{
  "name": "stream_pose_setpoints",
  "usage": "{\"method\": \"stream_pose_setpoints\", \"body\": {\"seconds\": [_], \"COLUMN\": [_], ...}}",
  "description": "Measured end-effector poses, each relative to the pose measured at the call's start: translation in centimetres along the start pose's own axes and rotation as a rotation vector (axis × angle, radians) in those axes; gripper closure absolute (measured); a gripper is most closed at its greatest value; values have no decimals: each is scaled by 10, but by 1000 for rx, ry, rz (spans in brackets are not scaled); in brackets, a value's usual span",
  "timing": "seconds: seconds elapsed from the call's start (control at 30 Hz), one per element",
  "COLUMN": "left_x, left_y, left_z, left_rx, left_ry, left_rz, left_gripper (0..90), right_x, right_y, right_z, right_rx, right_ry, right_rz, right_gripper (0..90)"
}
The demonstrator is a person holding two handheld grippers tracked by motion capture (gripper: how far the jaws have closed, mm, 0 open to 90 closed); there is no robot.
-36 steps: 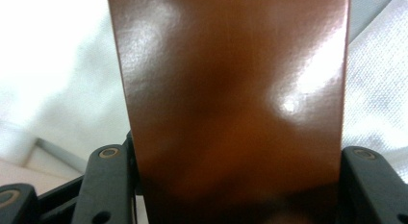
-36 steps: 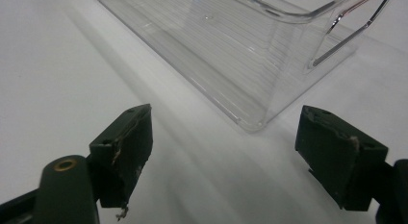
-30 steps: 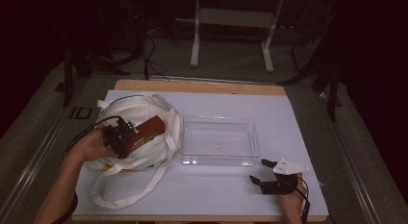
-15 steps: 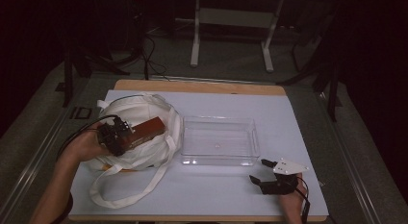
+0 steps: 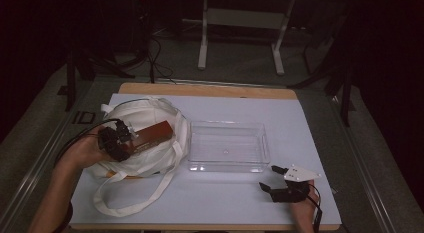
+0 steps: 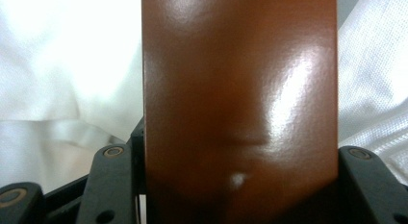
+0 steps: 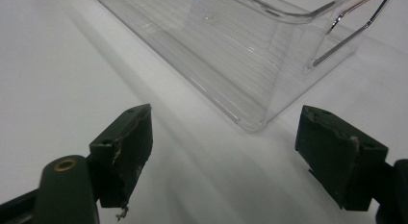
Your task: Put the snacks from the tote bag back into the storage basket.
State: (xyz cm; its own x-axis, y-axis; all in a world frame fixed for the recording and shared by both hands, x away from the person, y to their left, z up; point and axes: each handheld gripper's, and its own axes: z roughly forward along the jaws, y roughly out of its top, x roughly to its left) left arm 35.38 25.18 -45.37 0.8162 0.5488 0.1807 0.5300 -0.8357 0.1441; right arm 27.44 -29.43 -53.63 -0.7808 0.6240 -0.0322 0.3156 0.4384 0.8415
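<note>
Both busy: left hand-held gripper (image 5: 120, 141) clamps brown box (image 5: 152, 135) over bag (image 5: 150, 158) rim; right hand-held gripper (image 5: 272, 179) agape nr tray (image 5: 227, 166) edge.

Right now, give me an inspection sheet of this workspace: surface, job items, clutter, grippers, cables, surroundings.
Surface: white mat over a wooden tabletop.
Job's things: brown box held over the white tote bag; clear plastic bin beside the bag, nothing in it.
Clutter: nothing seen.
Grippers: left gripper shut on the brown box; right gripper open, resting on the mat near the bin's front right corner.
Cables: black cable trails from the left gripper; more cables on the floor.
Surroundings: dark room, grey floor, white stand legs behind the table.
</note>
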Motion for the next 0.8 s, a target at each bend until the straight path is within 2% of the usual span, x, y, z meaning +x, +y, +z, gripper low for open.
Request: {"method": "stream_pose_setpoints", "body": {"seconds": [0.13,0.4,0.57,0.7,0.8], "left_x": [-3,-2,1,0,-1], "left_y": [1,-3,-8,-12,-12], "left_z": [-4,-13,-18,-23,-25], "left_rx": [-8,-59,-92,-139,-148], "left_ry": [22,13,25,15,10], "left_rz": [28,21,14,22,29], "left_gripper": [435,435,435,435,435], "right_x": [0,0,0,0,0], "right_y": [0,0,0,0,0], "right_z": [0,0,0,0,0], "right_rx": [-1,-1,-2,-1,-1], "right_ry": [0,0,-1,-1,-1], "right_rz": [0,0,0,1,-1], "right_gripper": [206,206,206,206,206]}}
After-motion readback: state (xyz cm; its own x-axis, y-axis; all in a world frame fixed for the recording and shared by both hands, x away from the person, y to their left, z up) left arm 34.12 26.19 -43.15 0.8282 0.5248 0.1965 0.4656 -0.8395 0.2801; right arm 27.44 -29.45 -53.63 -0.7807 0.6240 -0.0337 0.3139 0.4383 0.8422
